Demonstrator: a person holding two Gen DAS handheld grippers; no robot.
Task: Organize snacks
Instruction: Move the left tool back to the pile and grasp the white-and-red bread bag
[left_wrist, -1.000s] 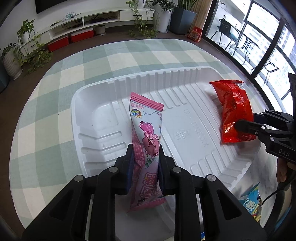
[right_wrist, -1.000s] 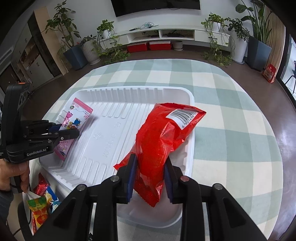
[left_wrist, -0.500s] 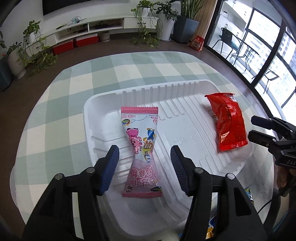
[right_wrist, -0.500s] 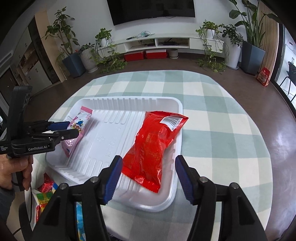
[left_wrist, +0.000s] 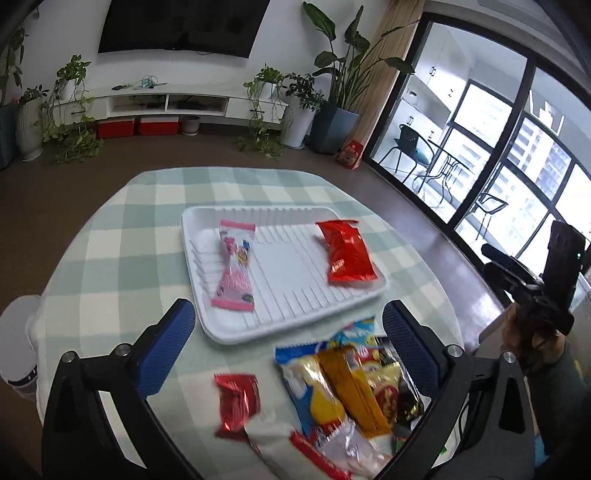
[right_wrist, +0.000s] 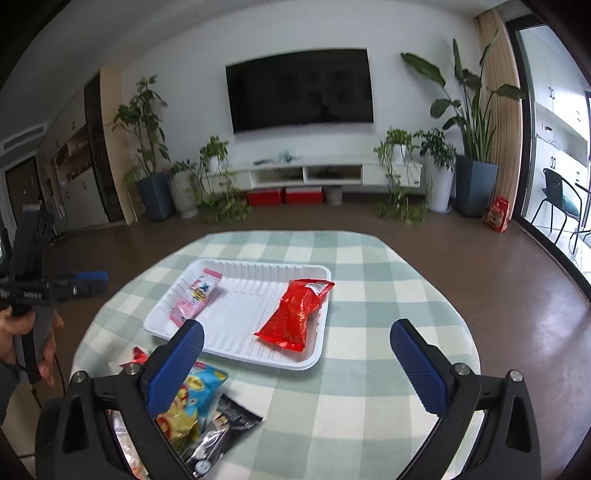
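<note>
The round table (left_wrist: 110, 236) under its green-and-white check cloth fills the space ahead of both sets of fingers, and on it, beyond the fingertips, lies one white tray (left_wrist: 280, 325). Two packets are in the tray: one pink packet (left_wrist: 236, 269) ahead of the left gripper (left_wrist: 288, 325), near the tray's left side, and one red packet (right_wrist: 295, 314) ahead of the right gripper (right_wrist: 297, 347), against the tray's right side. Both lie flat and well apart from each other.

Each gripper's jaws have just been opening and now stand spread wide, with nothing pinched between them; the packets rest free in the tray, clear of the blue pads.

The loose heap of snacks (left_wrist: 343, 391) sits on the cloth on the near side of the tray, under and between the left gripper's fingers. In the blur I can count about six there: a small red foil packet (left_wrist: 236, 402), a blue-and-yellow one, an orange one, a dark one and two pale ones at the bottom edge; the exact number I cannot tell.

The step in hand looks to be going for the next packets. It should go best if each gripper takes a top, separate packet, such as the small red foil one lying apart to the left of the heap, closing across its narrow width, then sets it in the bare middle of the tray between the two already laid.
</note>
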